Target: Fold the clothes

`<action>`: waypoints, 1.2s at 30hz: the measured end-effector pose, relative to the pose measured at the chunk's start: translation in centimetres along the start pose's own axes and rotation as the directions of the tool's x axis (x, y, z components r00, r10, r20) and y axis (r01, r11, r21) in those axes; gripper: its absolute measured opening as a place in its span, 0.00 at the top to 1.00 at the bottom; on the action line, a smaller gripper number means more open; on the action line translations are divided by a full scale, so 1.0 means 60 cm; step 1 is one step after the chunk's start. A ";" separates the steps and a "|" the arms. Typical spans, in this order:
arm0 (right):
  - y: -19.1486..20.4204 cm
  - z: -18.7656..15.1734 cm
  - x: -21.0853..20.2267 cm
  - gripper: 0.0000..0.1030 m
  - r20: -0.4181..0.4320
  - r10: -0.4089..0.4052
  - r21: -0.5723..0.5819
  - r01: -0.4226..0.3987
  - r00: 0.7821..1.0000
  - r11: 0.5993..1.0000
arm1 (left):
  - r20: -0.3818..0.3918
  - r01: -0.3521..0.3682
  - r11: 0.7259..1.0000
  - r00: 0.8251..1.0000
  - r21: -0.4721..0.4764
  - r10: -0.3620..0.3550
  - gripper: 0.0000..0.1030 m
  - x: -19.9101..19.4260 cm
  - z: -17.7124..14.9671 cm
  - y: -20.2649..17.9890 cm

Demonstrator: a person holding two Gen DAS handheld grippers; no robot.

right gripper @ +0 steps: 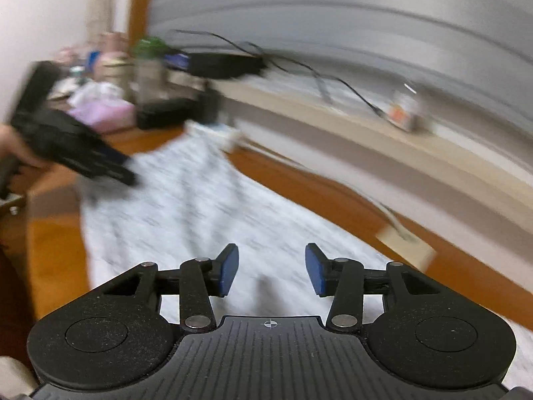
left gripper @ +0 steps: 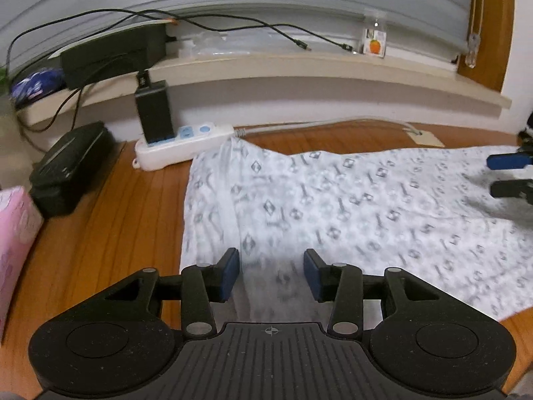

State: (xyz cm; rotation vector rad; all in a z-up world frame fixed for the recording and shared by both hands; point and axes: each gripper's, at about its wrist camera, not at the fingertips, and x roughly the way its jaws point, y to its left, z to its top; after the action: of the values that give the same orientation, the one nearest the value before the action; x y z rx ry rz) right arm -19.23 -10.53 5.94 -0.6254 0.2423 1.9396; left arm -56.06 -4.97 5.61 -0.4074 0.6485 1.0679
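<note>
both tongs, left tongs (left gripper: 271, 275) and right tongs (right gripper: 271, 270), gape empty over the patterned cloth (left gripper: 349, 206).

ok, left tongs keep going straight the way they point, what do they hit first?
Most likely the white patterned cloth lying on the wooden table: the open left tongs already sit low over its near edge. Beyond that, the white power strip; depth is unclear.

Left flank: bare wooden table (left gripper: 110, 220) offers passage beside the garment (left gripper: 333, 206).
Left obstacles: pink box (left gripper: 13, 233), black case (left gripper: 66, 170).
Rear: power strip (left gripper: 180, 145) touches the garment's corner.
Rear right: bare wood below the ledge (left gripper: 299, 66).
</note>
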 end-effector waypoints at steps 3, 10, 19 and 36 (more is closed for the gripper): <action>-0.046 -0.027 -0.003 0.56 -0.032 -0.056 0.024 0.056 0.998 0.998 | 0.020 -0.018 1.000 1.000 -0.012 0.019 0.79 -0.010 -0.014 0.000; -0.094 -0.057 -0.006 0.56 -0.073 -0.056 0.087 0.063 0.996 0.994 | 0.058 -0.028 0.999 0.998 -0.033 0.030 0.96 -0.081 -0.015 0.033; -0.116 -0.075 -0.041 0.56 -0.077 -0.061 0.071 0.067 0.995 0.995 | 0.057 -0.096 0.995 0.994 -0.026 0.098 0.49 -0.075 0.010 0.027; -0.307 -0.145 -0.063 0.56 -0.064 -0.045 0.393 0.066 0.997 0.917 | 0.093 0.172 0.965 0.977 0.197 -0.193 0.34 0.167 0.169 -0.289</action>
State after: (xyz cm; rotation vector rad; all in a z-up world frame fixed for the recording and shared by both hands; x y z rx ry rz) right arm 1.15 -9.13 2.59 -0.4095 0.6268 1.7510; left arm -34.24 0.29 6.55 -0.2361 0.5948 0.8392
